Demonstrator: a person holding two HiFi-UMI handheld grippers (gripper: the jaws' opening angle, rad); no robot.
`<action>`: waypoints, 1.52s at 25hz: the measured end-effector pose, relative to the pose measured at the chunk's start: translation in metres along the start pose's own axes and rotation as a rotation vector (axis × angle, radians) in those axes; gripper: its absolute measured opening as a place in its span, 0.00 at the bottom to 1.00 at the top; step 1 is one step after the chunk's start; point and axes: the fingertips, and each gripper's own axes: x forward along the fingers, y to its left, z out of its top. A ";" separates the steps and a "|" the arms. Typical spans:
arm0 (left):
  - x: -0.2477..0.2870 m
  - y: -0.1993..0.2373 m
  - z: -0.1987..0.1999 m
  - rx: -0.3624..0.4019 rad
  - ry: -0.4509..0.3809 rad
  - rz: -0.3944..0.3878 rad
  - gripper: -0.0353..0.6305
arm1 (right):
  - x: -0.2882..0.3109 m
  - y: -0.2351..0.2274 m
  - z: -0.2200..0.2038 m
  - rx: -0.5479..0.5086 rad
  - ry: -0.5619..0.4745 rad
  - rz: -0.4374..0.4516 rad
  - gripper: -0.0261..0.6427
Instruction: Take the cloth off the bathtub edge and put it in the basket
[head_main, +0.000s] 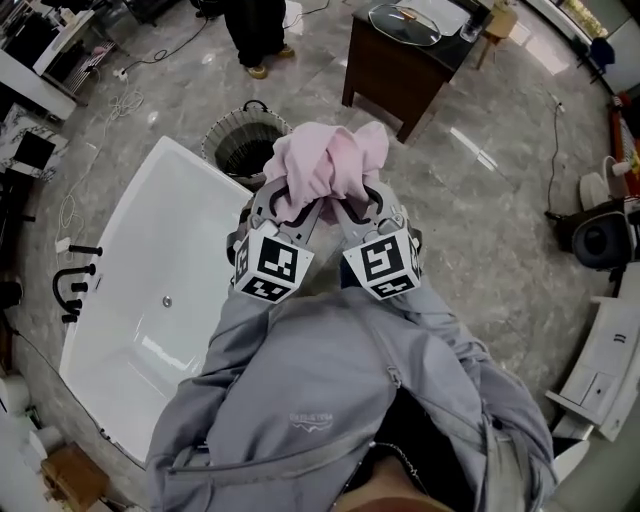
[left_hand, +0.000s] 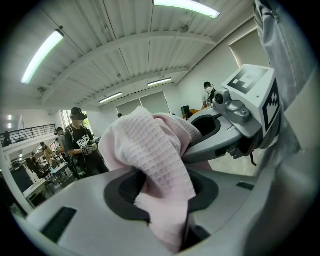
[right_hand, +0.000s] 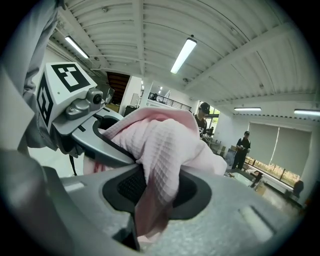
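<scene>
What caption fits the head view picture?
Left gripper and right gripper hold a pink cloth bunched up, near the basket beside the bathtub.

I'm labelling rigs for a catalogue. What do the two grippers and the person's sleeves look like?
Both the left gripper and right gripper are light grey plastic with dark textured pads, each carrying a white cube printed with black square markers. The sleeves are grey, from a jacket.

Head cam looks steeply down; tool cams (v. close) share cloth (head_main: 330, 160).
</scene>
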 end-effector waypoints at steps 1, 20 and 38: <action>0.012 0.004 0.004 -0.001 -0.001 0.005 0.29 | 0.005 -0.012 -0.003 -0.005 -0.001 0.004 0.22; 0.118 0.114 0.024 -0.231 0.123 0.474 0.29 | 0.135 -0.123 0.019 -0.207 -0.154 0.453 0.22; 0.085 0.210 -0.028 -0.332 0.169 0.693 0.29 | 0.232 -0.073 0.070 -0.294 -0.235 0.637 0.22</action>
